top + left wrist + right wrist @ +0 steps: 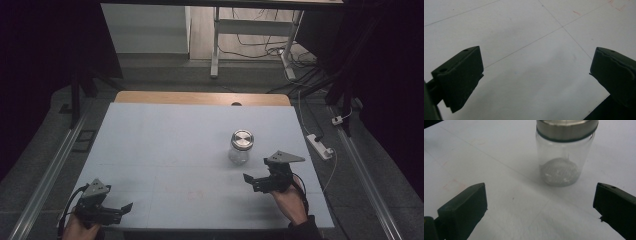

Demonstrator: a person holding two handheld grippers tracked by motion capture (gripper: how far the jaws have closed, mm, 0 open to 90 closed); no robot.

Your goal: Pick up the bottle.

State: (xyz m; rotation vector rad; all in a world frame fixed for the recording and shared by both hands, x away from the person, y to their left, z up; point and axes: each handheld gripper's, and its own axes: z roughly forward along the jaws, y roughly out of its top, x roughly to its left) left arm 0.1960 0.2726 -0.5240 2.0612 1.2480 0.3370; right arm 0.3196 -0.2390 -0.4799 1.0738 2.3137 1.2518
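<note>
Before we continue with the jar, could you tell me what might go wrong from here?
The glass jar stands upright and looks light, so a jaw of the open right gripper touching one side first could tip it or push it along the table. Its smooth wall might also slip in the grip.

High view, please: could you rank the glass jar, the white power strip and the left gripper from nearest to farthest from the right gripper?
1. The glass jar, with its metal lid on, stands on the table just up and left of the right gripper.
2. The white power strip lies on the floor off the table's right edge.
3. The left gripper is at the table's near left corner.
</note>
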